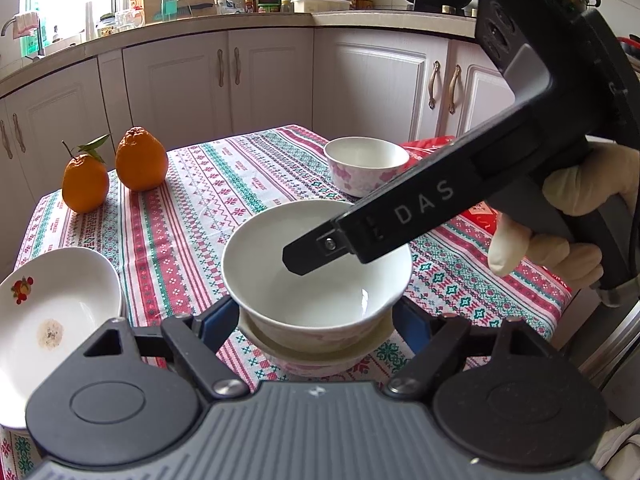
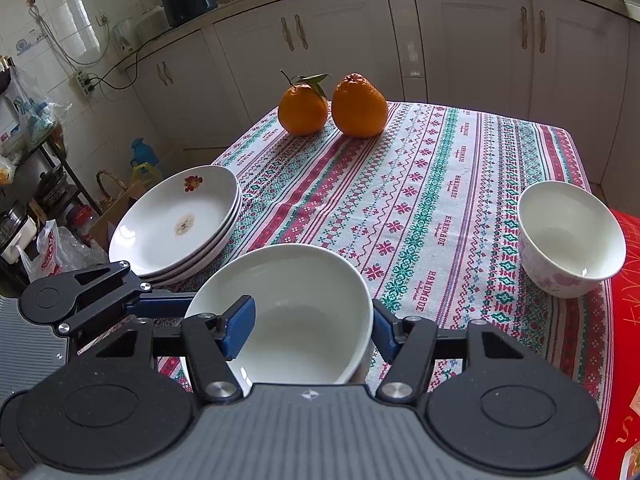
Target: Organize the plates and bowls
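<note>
The table (image 2: 440, 208), under a striped red-and-green patterned cloth, carries everything. At its left edge sits a stack of white plates (image 2: 176, 224), the top one marked with a small fruit motif. Near the front stand two nested bowls: the upper white bowl (image 1: 316, 256) rests tilted inside a lower bowl (image 1: 316, 360) with pink flowers.

The right gripper (image 2: 308, 332) clamps the upper bowl's wall, one blue pad (image 2: 240, 332) inside the rim and the other outside (its jaws are as narrow as they get). The left gripper (image 1: 316, 320) straddles the pair, a blue finger at each side near the lower bowl; whether its pads press cannot be told.

Well apart, toward the right edge, a smaller flowered bowl (image 2: 570, 236) stands upright. Two oranges (image 2: 332, 106) sit side by side at the far end.
</note>
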Demonstrator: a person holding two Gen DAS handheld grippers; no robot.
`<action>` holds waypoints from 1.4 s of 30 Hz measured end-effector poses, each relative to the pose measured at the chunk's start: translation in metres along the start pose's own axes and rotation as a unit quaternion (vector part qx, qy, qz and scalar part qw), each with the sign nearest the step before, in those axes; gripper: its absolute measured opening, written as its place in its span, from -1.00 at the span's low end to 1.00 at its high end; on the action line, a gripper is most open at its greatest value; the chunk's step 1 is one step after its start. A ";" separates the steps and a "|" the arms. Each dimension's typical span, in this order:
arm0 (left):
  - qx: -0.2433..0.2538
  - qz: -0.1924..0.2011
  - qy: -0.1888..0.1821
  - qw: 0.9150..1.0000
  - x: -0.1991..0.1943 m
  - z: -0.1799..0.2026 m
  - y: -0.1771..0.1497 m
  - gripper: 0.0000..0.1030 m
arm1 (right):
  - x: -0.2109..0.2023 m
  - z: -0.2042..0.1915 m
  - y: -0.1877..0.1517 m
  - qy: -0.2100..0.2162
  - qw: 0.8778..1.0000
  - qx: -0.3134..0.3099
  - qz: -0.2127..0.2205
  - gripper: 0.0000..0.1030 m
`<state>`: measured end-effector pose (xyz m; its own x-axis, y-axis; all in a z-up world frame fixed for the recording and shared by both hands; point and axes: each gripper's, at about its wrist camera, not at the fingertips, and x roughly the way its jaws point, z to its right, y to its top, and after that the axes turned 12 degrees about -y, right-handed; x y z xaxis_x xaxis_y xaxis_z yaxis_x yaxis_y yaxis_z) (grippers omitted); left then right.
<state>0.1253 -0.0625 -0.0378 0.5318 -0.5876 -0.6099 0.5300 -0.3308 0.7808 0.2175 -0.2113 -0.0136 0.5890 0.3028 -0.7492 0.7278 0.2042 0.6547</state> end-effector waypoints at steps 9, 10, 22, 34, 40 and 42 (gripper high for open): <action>-0.002 -0.003 -0.002 1.000 0.001 -0.002 0.000 0.63 | 0.002 -0.004 -0.001 -0.005 1.000 -0.012 0.002 0.33; -0.003 -0.004 -0.002 1.000 0.001 -0.002 0.000 0.63 | 0.002 -0.004 -0.001 -0.006 1.000 -0.015 0.002 0.34; -0.002 -0.005 0.002 1.000 0.003 -0.003 -0.002 0.65 | 0.002 -0.013 -0.002 -0.025 0.999 -0.041 0.008 0.35; -0.005 0.005 -0.010 1.000 0.001 -0.006 -0.004 0.86 | -0.002 -0.016 -0.007 -0.047 0.997 -0.055 0.022 0.69; 0.001 0.014 -0.014 1.000 -0.009 -0.003 -0.004 0.93 | -0.014 -0.008 -0.012 -0.056 0.997 -0.036 0.041 0.98; 0.002 0.014 -0.017 1.000 -0.011 -0.002 -0.004 0.93 | -0.019 -0.005 -0.015 -0.061 0.997 -0.030 0.046 1.00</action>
<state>0.1185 -0.0533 -0.0342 0.5232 -0.6216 -0.5830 0.5131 -0.3165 0.7979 0.1939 -0.2154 -0.0087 0.6941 0.2076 -0.6893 0.6482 0.2364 0.7239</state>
